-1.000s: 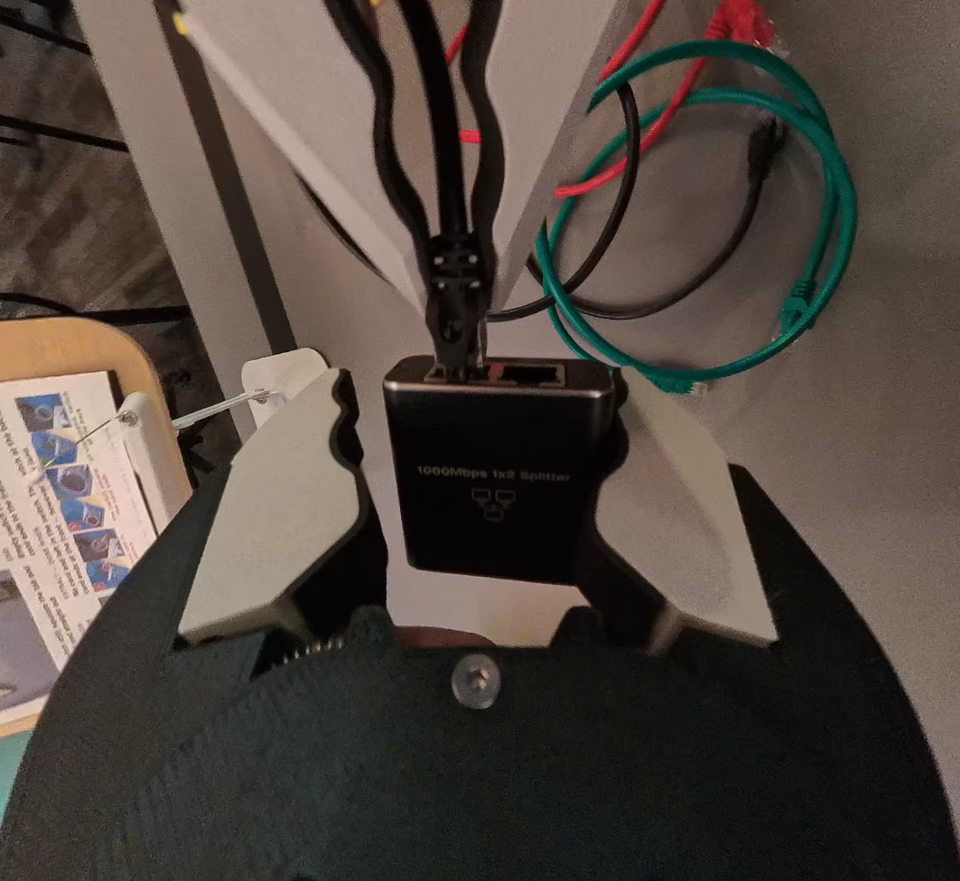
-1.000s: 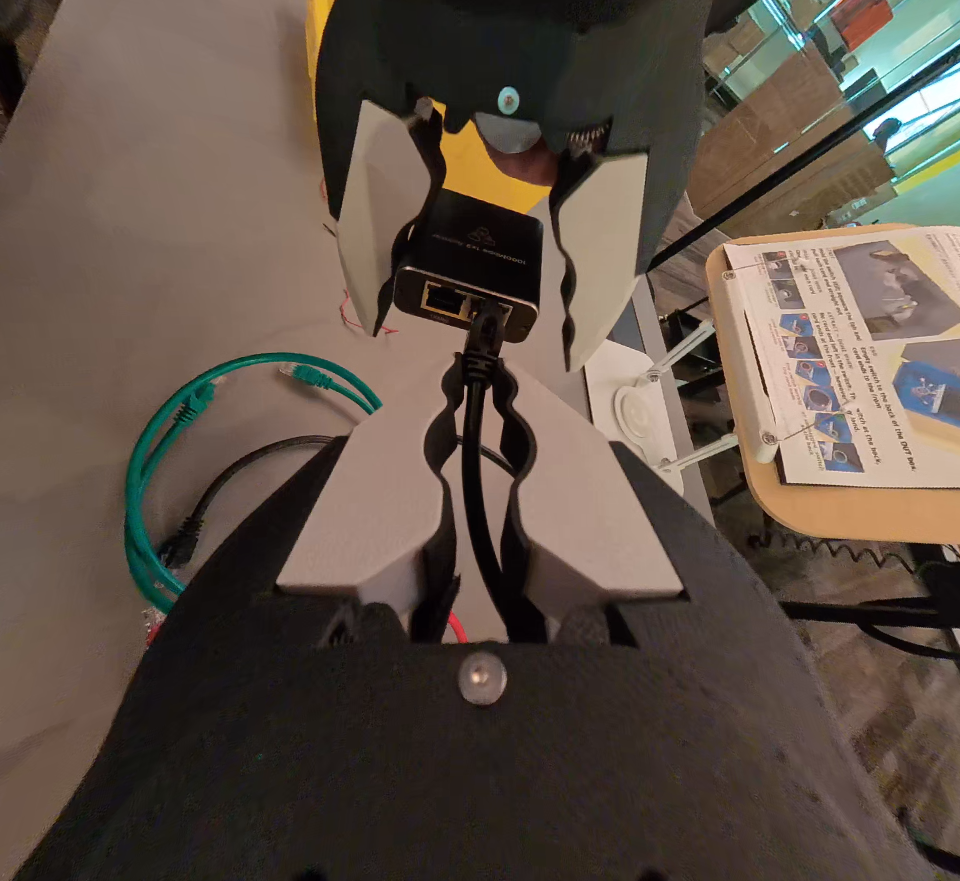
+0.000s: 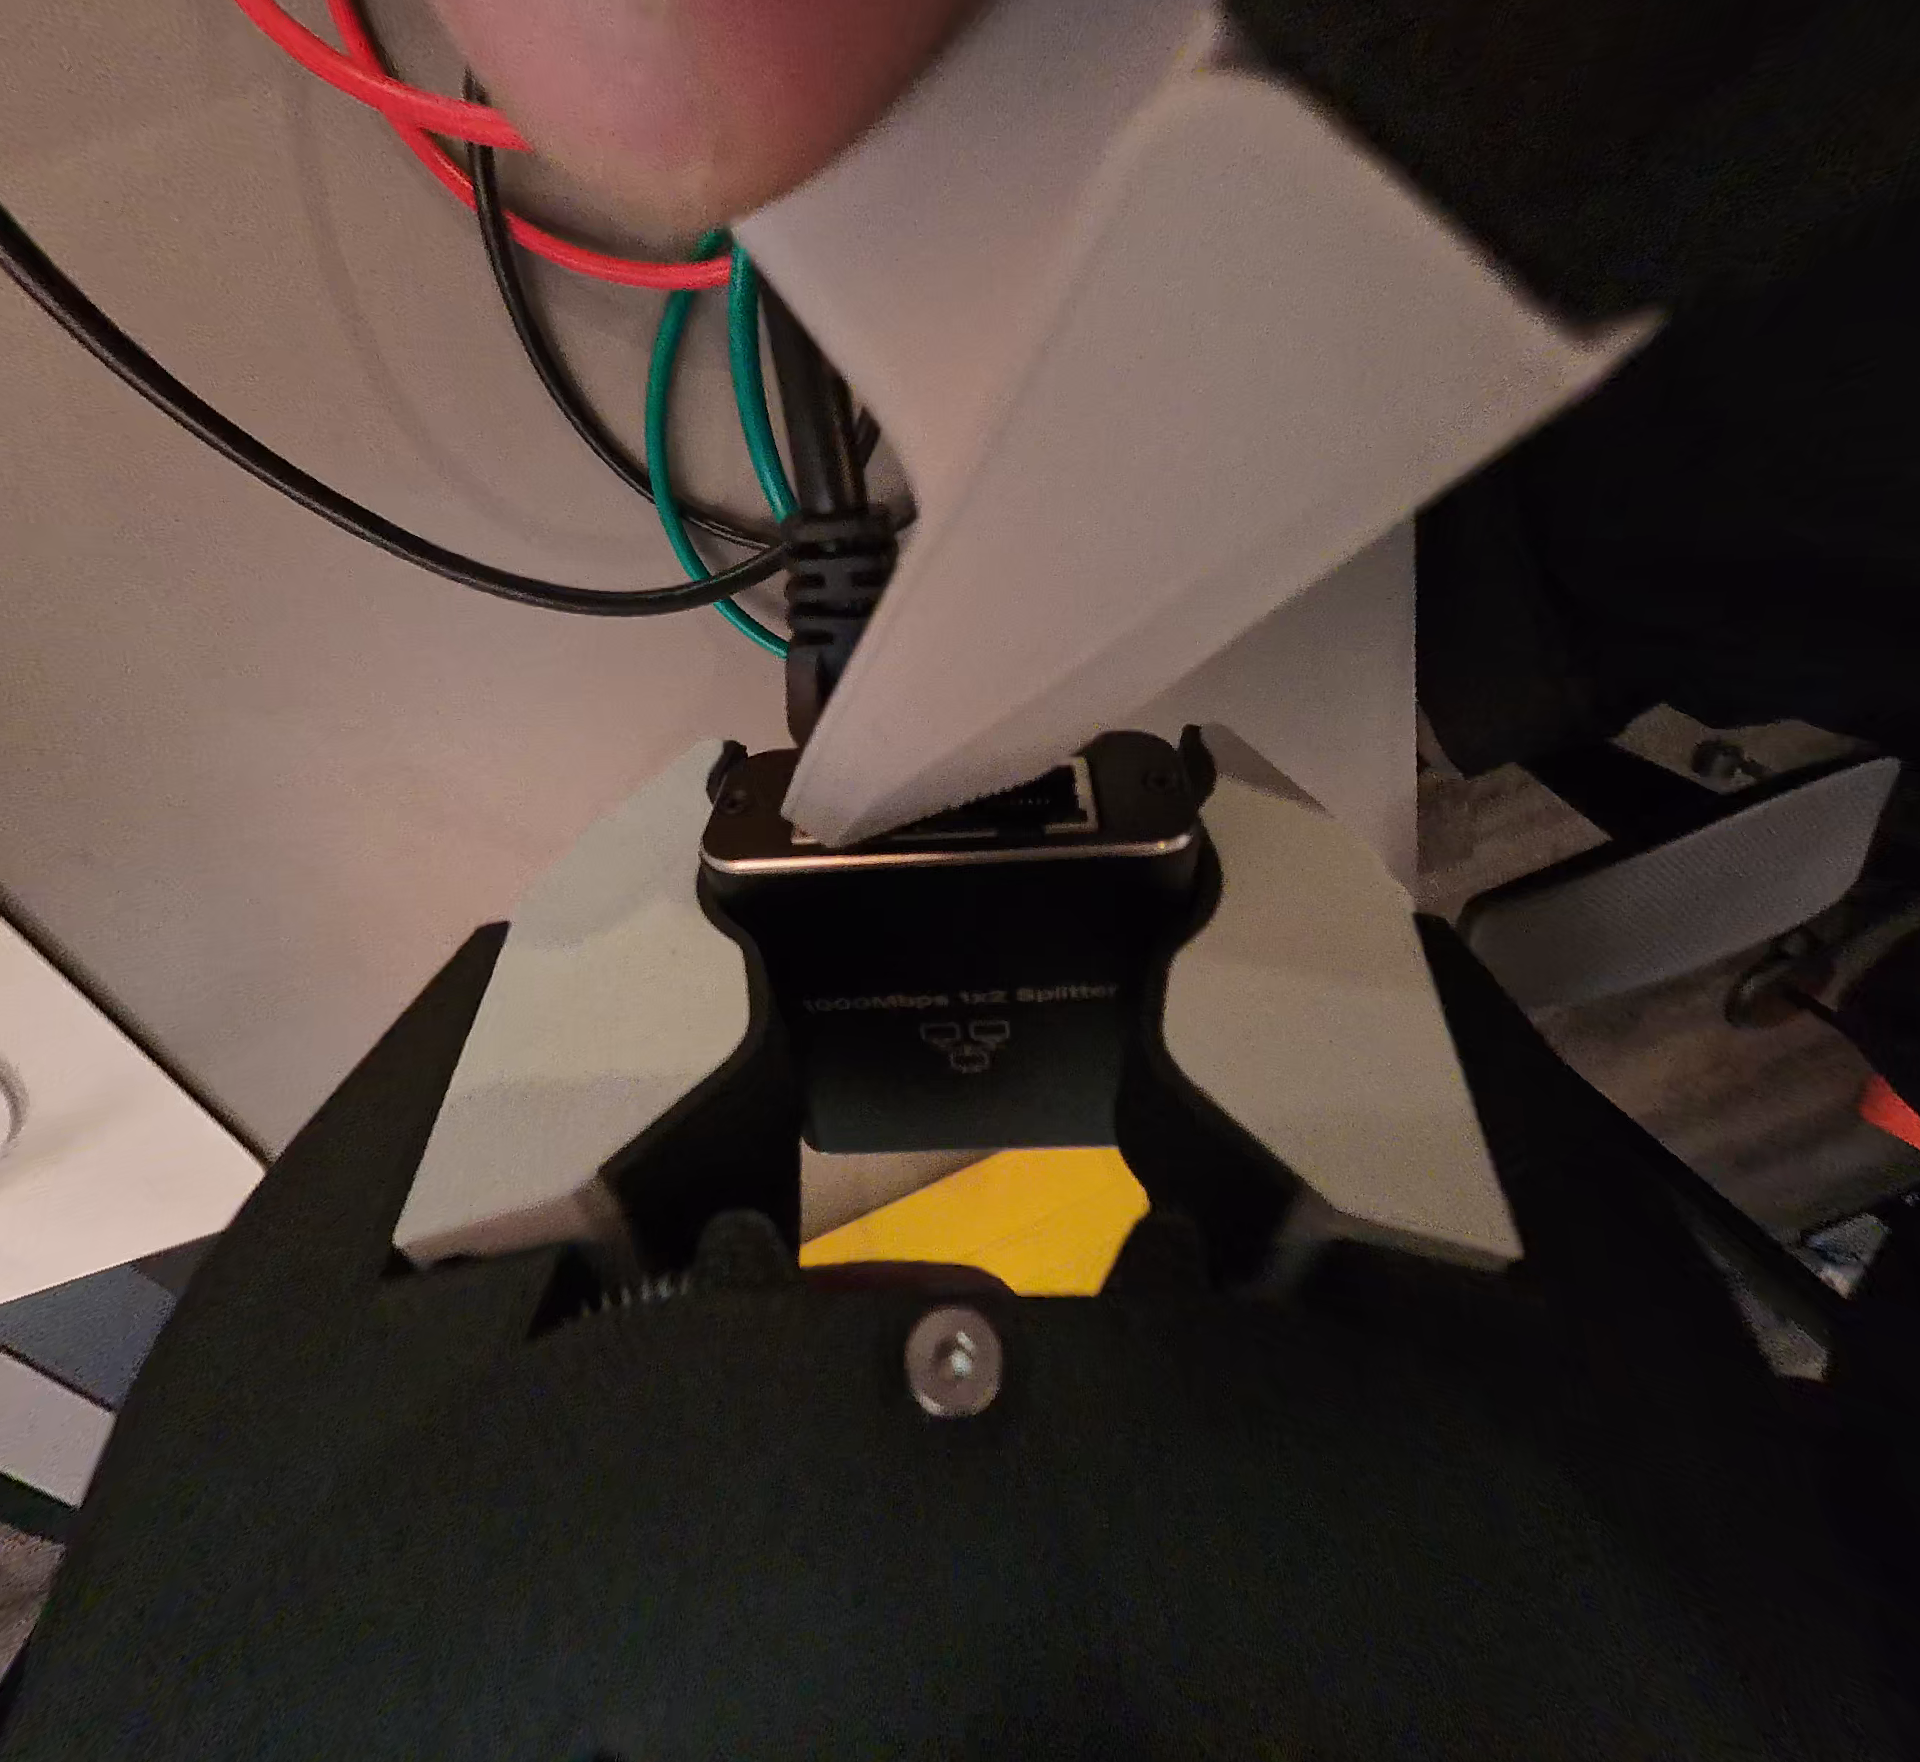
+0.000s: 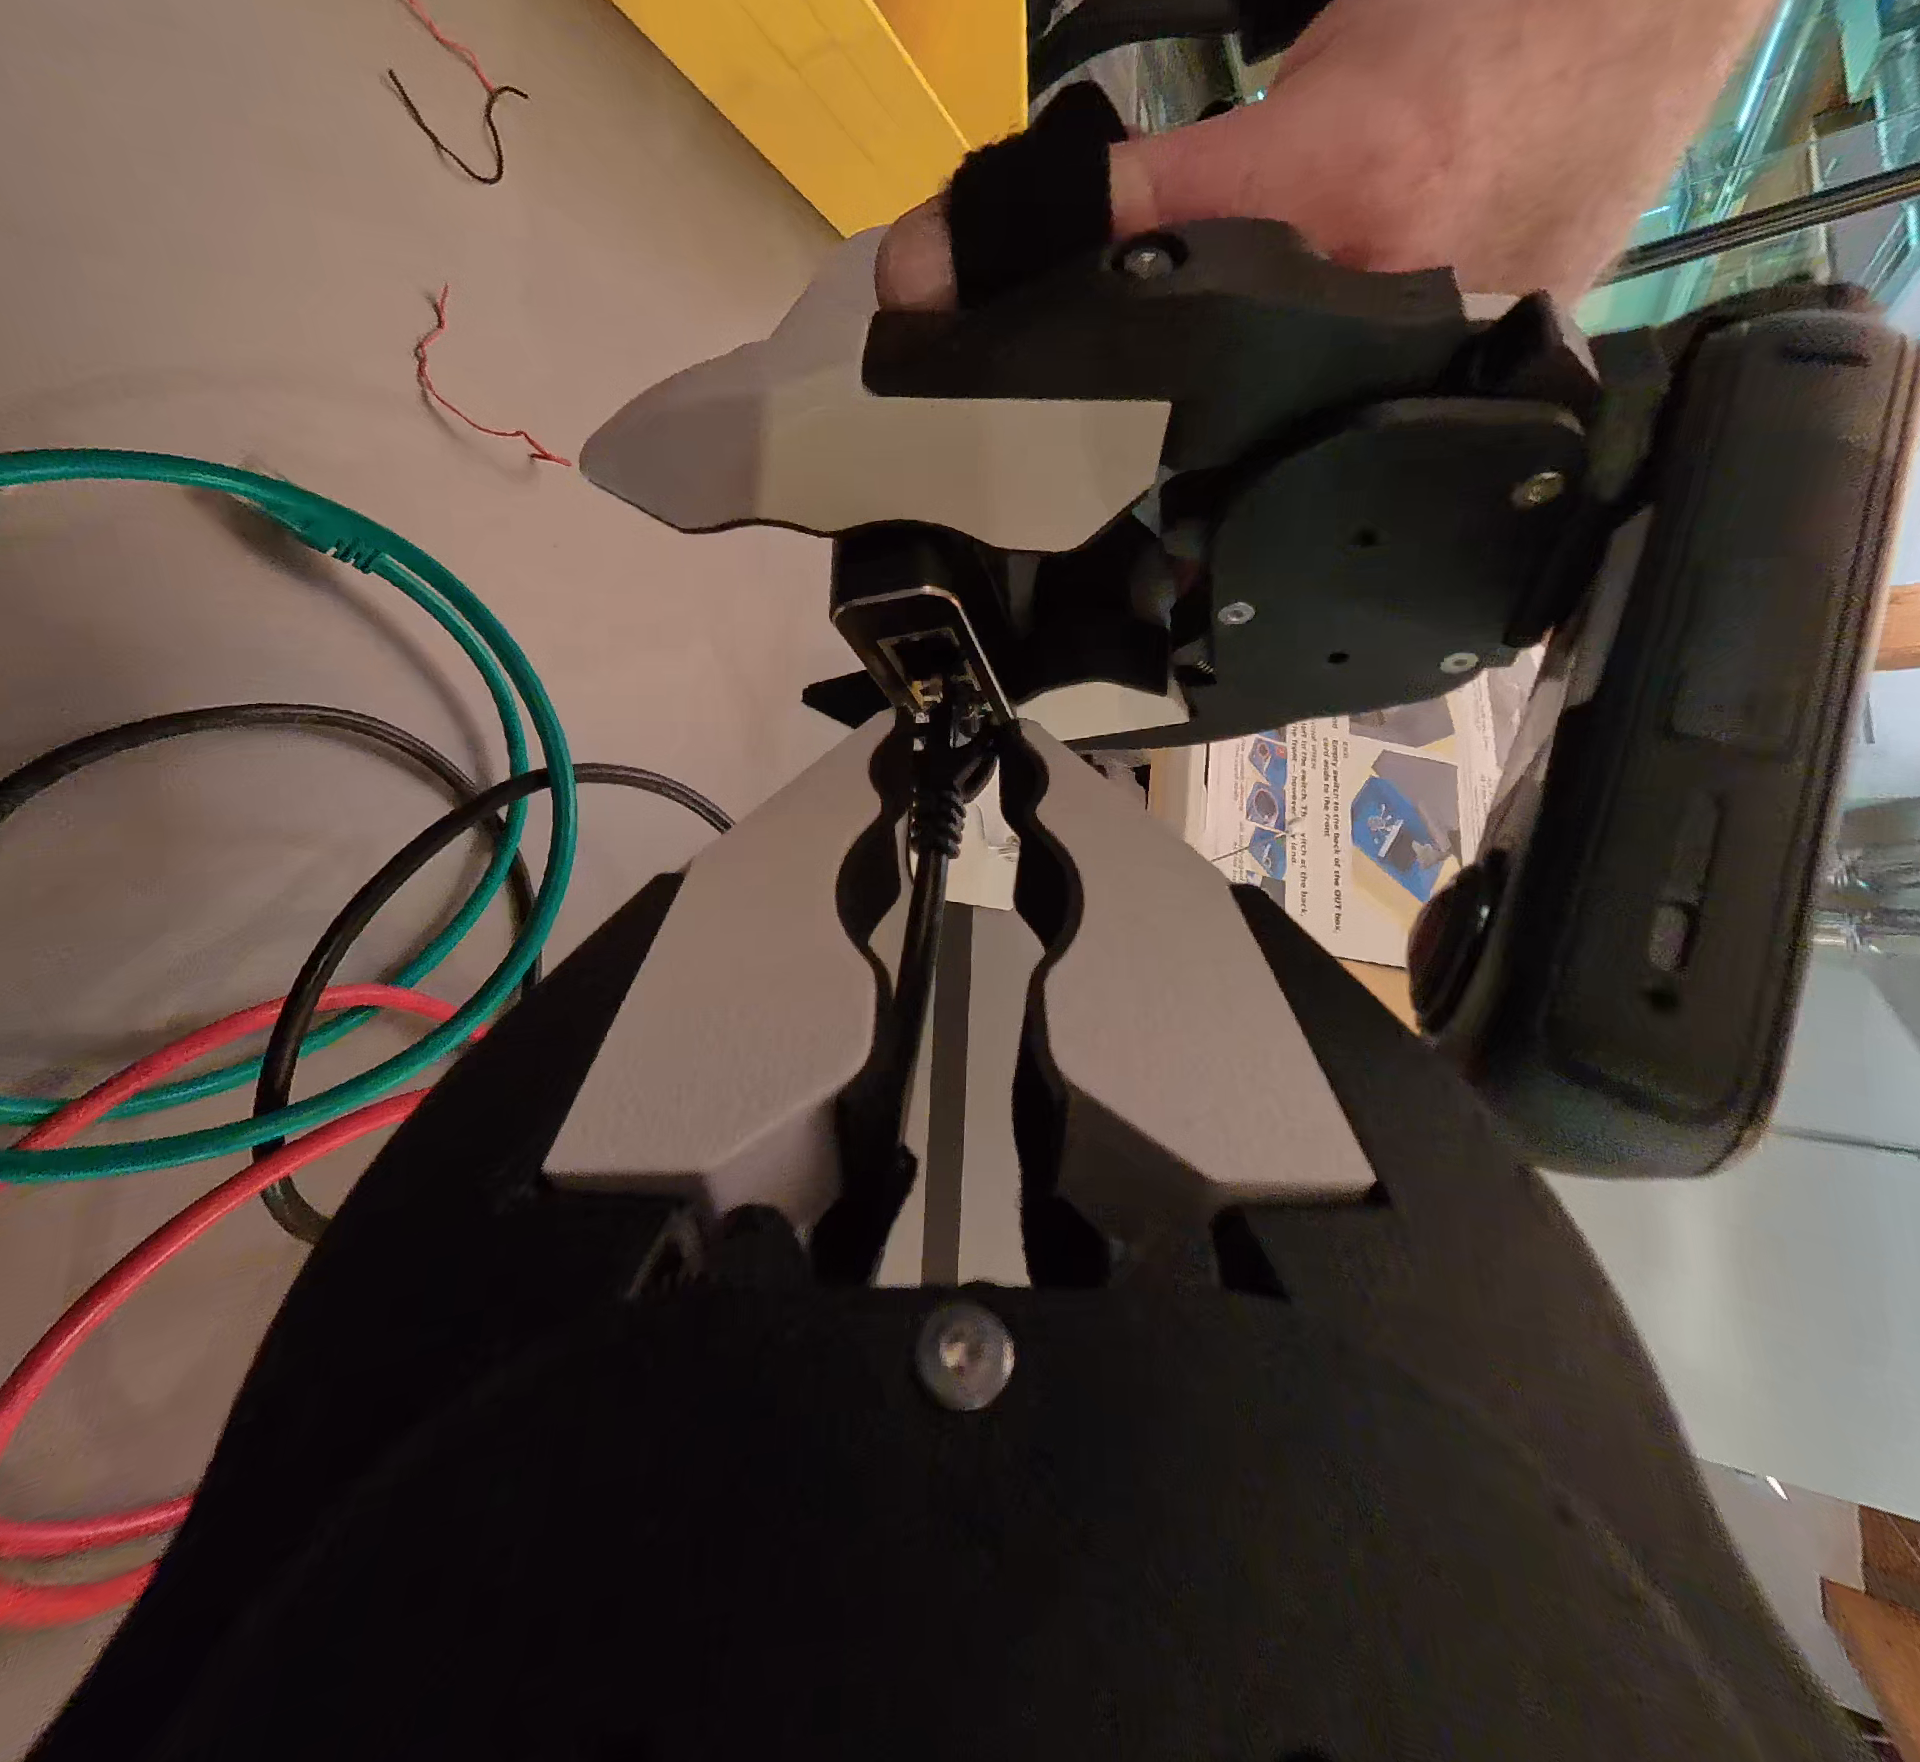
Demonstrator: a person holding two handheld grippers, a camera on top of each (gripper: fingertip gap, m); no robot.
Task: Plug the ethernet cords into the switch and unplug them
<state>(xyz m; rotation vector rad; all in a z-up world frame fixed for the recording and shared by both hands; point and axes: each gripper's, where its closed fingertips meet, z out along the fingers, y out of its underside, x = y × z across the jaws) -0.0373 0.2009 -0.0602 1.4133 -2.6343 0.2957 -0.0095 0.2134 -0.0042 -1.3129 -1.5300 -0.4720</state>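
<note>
At nine o'clock in the right wrist view, the green cord (image 4: 457, 632) lies in loops on the grey tabletop (image 4: 208, 206), crossed by the red cord (image 4: 135, 1224) and the slack of the black cord (image 4: 928, 933). Toward the middle, at twelve o'clock from the camera, the right claw (image 4: 951, 756) is closed on the black cord just behind its plug (image 4: 938, 803), with the plug tip at the port of the switch (image 4: 914, 611). I cannot tell if it has clicked all the way in. At two o'clock a hand (image 4: 1455, 71) grips the other tool.

From the left wrist view, the left claw (image 3: 961, 839) is clamped narrow on the little black switch (image 3: 961, 1006), one finger on each side. The switch is held up off the tabletop, and its ports face twelve o'clock. A grey finger of the right claw covers the left port, so the plug hides there – the right port (image 3: 1039, 793) looks empty.

I think the switch is light, hard and a bit smooth, so it could slip or twist if pushed crooked. Holding it by its flat sides looks best. The cords seem bendy and light, but the plug is stiff with a small clip that might snap – take it by the ribbed boot, close to the tip, and push straight.
</note>
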